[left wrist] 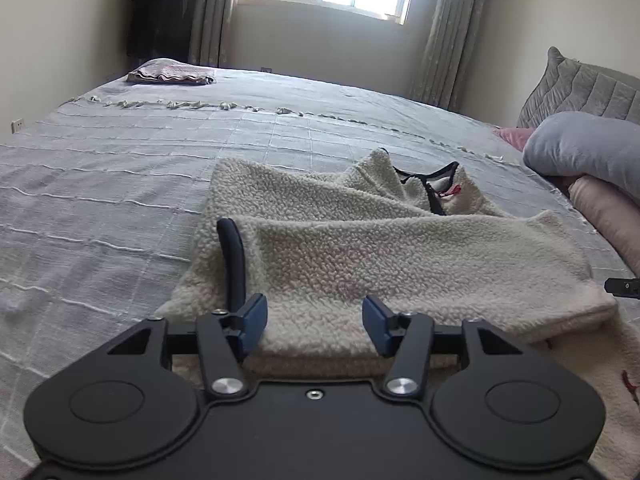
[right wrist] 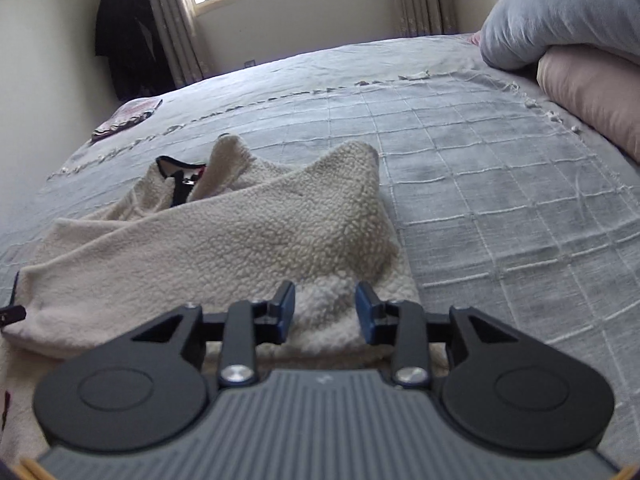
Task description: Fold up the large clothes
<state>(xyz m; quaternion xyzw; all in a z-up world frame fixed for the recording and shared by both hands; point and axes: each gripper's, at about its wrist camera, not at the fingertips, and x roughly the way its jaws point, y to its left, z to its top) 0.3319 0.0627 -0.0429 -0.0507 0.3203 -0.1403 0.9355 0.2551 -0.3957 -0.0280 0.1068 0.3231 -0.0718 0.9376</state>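
A cream fleece jacket (left wrist: 380,248) with black trim lies partly folded on the grey bedspread (left wrist: 120,168), sleeves laid across its body. Its black collar and zip (left wrist: 434,188) show at the far end. My left gripper (left wrist: 315,320) is open, just above the jacket's near left hem, beside a black cuff (left wrist: 234,264). In the right wrist view the jacket (right wrist: 224,240) fills the middle left. My right gripper (right wrist: 325,312) is open over the jacket's near right edge. Neither holds cloth.
A folded pinkish cloth (left wrist: 172,72) lies at the bed's far corner. A grey pillow (left wrist: 588,152) on a pink one (right wrist: 592,92) sits at the head of the bed. Dark clothes (right wrist: 124,40) hang by the curtained window.
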